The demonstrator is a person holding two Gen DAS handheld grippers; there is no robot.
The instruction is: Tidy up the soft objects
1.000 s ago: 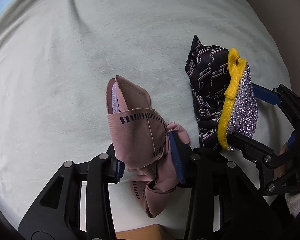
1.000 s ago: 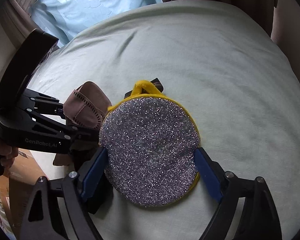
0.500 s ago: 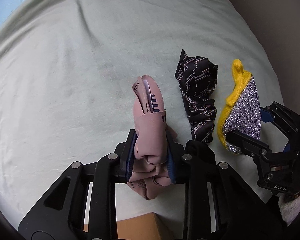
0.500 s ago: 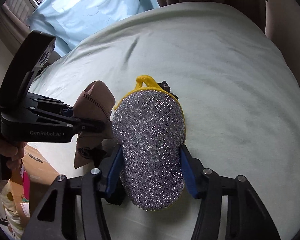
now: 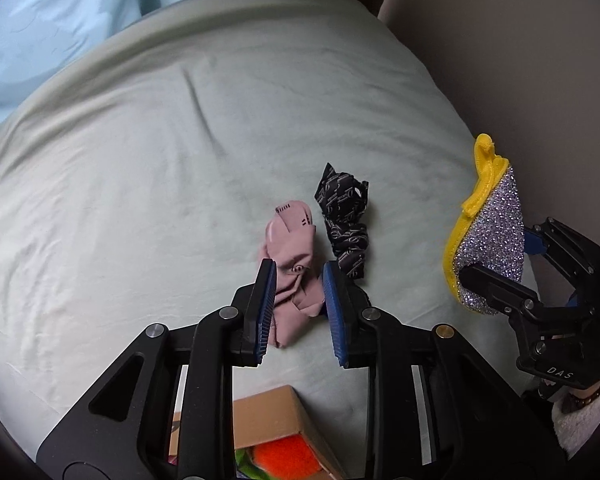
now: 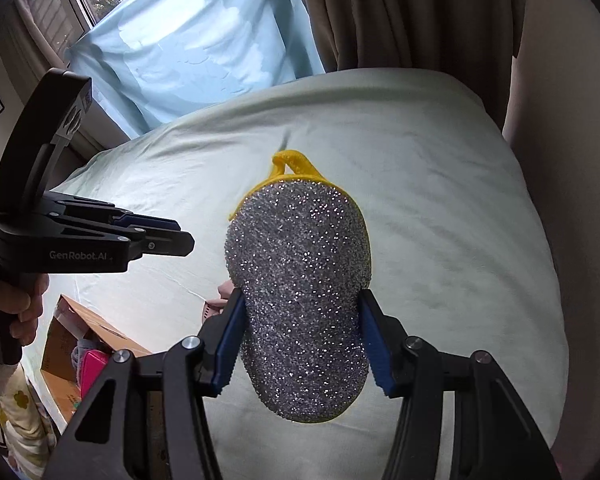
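Note:
A pink sock (image 5: 292, 256) lies crumpled on the pale green bed (image 5: 120, 200), beside a black patterned cloth (image 5: 346, 220). My left gripper (image 5: 298, 280) is open and empty, raised above the sock; it also shows in the right wrist view (image 6: 172, 236). My right gripper (image 6: 300, 332) is shut on a silver glitter scrubber with a yellow rim and loop (image 6: 300, 292), held above the bed. In the left wrist view the scrubber (image 5: 492, 236) hangs at the right in that gripper (image 5: 500, 256). A bit of the sock (image 6: 224, 294) peeks out beside the scrubber.
An open cardboard box (image 5: 284, 436) with orange and green items sits below the bed's near edge; it also shows in the right wrist view (image 6: 80, 340). A light blue pillow (image 6: 188, 52) and brown curtains (image 6: 400, 12) lie beyond the bed. A wall (image 5: 520, 60) bounds the right side.
My left gripper opened, let the pink sock fall to the bed, and rose away. My right gripper lifted the glitter scrubber higher and to the right.

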